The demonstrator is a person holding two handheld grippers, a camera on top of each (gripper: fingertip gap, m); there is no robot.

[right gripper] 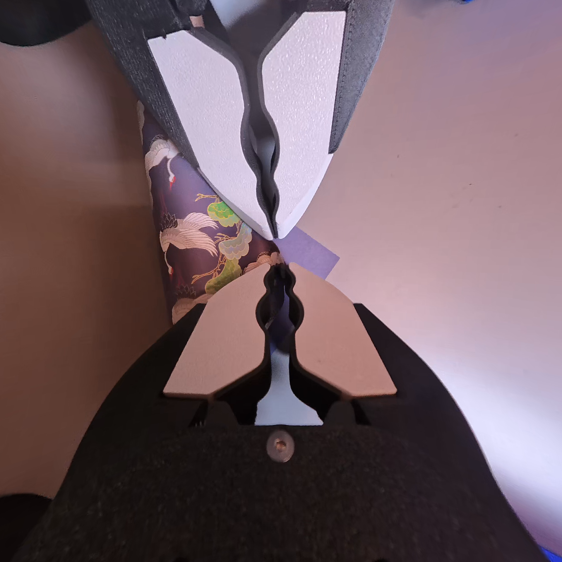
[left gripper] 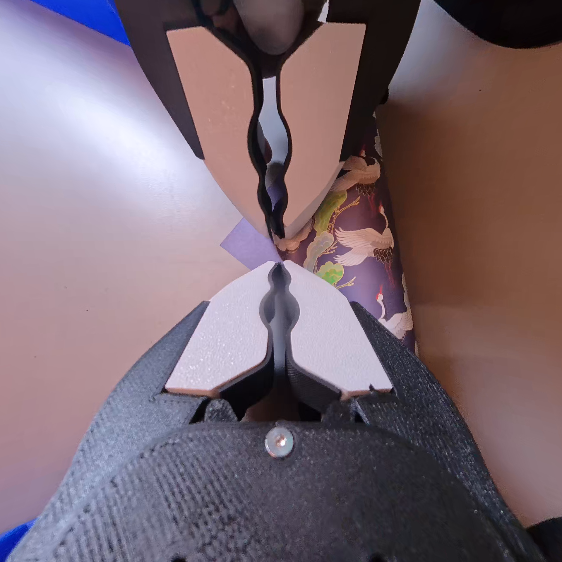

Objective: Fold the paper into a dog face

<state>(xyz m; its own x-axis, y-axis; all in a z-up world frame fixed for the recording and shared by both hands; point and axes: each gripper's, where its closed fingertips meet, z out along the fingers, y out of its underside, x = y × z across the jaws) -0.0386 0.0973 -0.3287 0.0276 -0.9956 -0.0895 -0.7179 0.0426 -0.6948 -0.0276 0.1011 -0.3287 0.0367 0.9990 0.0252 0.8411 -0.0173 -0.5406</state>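
Pinching patterned paper (left gripper: 359,243) between both grippers, jaws closed.

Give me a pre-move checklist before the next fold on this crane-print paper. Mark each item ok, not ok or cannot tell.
1. Left gripper closed at its tip: ok, fingertips meet at the paper's corner.
2. Right gripper closed on the paper: ok, paper shows between its fingers.
3. Both grippers at the same corner: ok, the tips almost face each other there.
4. Plain purple underside turned up at the corner: ok, a small flap shows.
5. Crease sharp and aligned: cannot tell, the grippers hide it.
6. Rest of the paper flat on the table: cannot tell, it looks curved and partly hidden.
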